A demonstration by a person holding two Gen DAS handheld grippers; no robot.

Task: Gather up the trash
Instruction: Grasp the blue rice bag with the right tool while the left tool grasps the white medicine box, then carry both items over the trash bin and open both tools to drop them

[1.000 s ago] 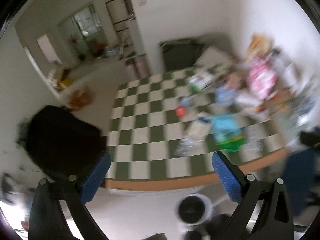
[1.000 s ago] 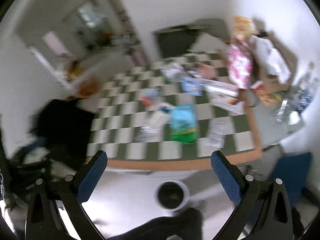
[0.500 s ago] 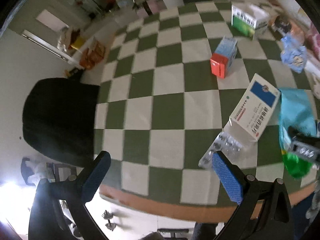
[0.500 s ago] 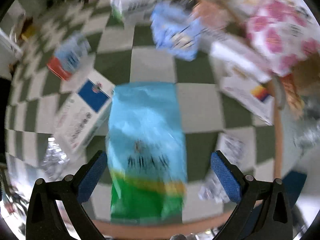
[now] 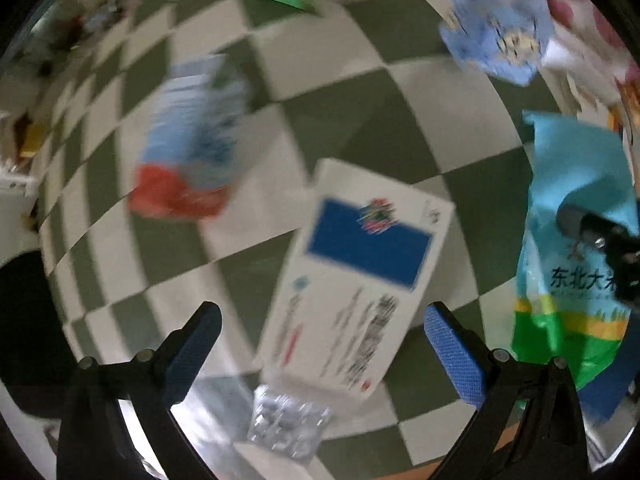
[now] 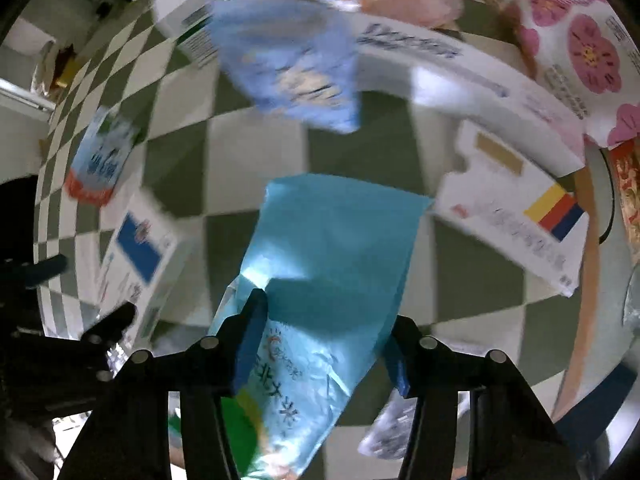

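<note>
Jaws of the right gripper (image 6: pixel 320 344) are closing around the teal rice bag (image 6: pixel 332 248) near the checkered table's (image 6: pixel 248 160) front edge. Only the left wrist view shows the left gripper (image 5: pixel 320 344) spread wide above the white medicine box (image 5: pixel 352 292) and a blister pack (image 5: pixel 286 426)

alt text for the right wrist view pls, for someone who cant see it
Looking straight down, the right gripper is closing its blue-padded jaws around a crinkled turquoise and green bag on a green and white checkered tabletop. Boxes and wrappers lie scattered around, including a white box with a blue panel at left.
</note>
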